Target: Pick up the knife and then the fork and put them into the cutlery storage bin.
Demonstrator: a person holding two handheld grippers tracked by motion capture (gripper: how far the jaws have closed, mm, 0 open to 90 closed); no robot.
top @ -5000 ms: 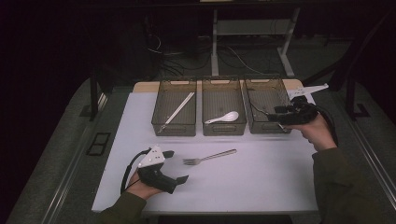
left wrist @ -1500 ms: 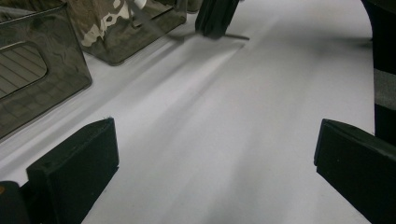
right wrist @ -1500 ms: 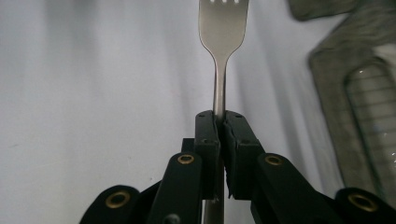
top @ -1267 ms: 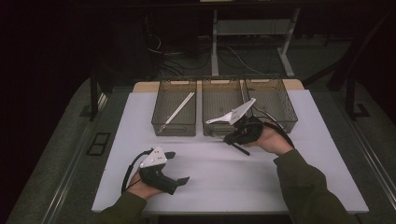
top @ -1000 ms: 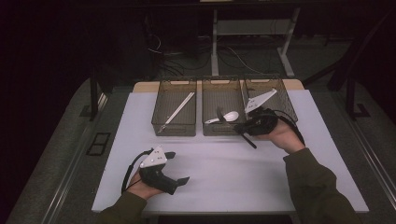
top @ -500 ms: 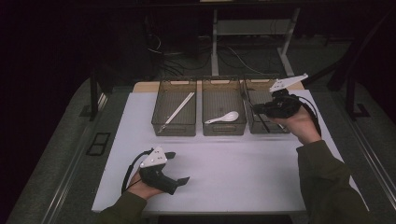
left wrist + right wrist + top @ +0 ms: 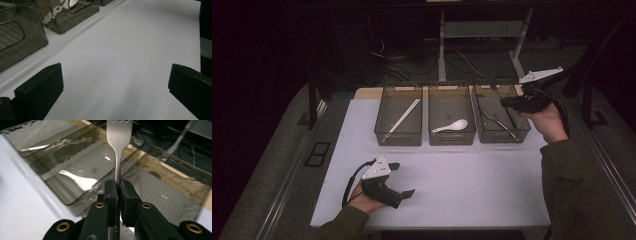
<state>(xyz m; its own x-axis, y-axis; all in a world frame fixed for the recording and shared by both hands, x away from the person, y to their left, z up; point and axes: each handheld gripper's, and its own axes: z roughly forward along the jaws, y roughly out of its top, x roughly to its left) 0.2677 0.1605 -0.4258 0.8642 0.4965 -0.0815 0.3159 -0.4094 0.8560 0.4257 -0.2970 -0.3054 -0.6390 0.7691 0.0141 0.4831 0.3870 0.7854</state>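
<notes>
My right gripper (image 7: pixel 508 102) hangs over the right-hand bin (image 7: pixel 504 138) at the back of the table. In the right gripper view its jaws (image 7: pixel 118 183) are shut on the handle of a metal fork (image 7: pixel 117 152), which points away from me over the bins. A thin metal utensil (image 7: pixel 499 120) lies inside that right bin. My left gripper (image 7: pixel 404 179) rests on the white table near the front left. Its jaws stand wide open (image 7: pixel 115 82) with only bare tabletop between them.
Three dark see-through bins stand in a row at the back. The left bin (image 7: pixel 398 136) holds a pair of pale chopsticks (image 7: pixel 404 115); the middle bin (image 7: pixel 452 138) holds a white spoon (image 7: pixel 452 126). The white mat (image 7: pixel 472 185) spreads in front.
My right gripper has carried the fork from in front of the middle bin rightward and a little up, over the right bin. The left gripper has stayed put.
</notes>
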